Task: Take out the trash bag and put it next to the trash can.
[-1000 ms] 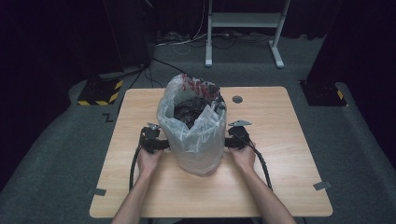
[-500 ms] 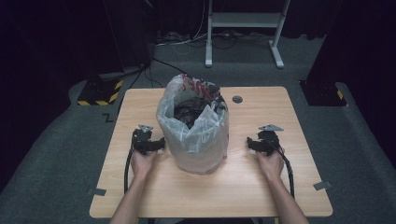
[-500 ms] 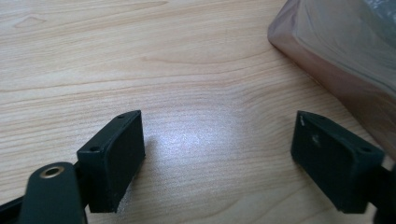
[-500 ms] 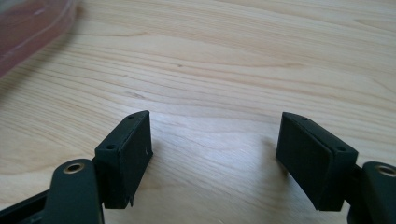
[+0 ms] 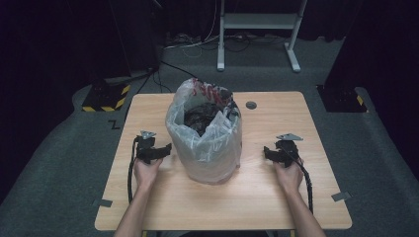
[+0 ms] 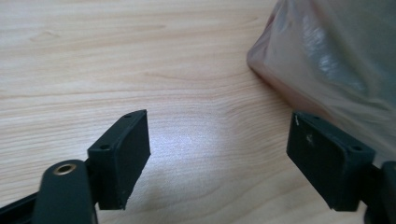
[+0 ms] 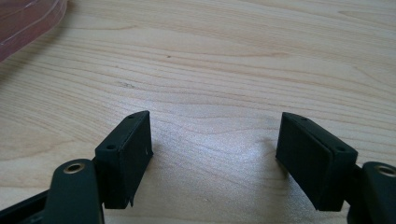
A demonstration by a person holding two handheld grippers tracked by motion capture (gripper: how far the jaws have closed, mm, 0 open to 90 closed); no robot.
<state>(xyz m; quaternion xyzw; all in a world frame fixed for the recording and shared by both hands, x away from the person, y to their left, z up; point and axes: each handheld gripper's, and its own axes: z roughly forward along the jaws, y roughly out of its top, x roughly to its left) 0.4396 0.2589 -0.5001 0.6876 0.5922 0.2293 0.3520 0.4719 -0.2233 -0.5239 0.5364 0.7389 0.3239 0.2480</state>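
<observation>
Both grippers stand apart with nothing between their pads. On the left side of the light wooden table (image 5: 276, 197), the left gripper (image 5: 165, 149) rests in the person's left hand (image 5: 145, 171), its black jaws pointing toward the clear plastic bag stuffed with dark contents (image 5: 207, 143). Its jaws have just been closing a little, yet in the left gripper view they remain wide, framing bare wood, and the bag's (image 6: 336, 60) crinkled wall lies just beside the right-hand jaw; whether it touches that jaw I cannot tell.

Across the table, the right gripper (image 5: 268, 152) sits in the right hand (image 5: 289, 176), well apart from the bag, jaws turned toward it. Its jaws have just been opening, and the right gripper view shows them spread over plain wood, with a corner of the bag (image 7: 28, 23) at the upper left, farther off.

Upright near the table's middle stands the bag, its mouth open and rumpled, red print on the far rim. Beyond it, a small dark round grommet (image 5: 251, 105) is set in the tabletop near the far edge.
</observation>
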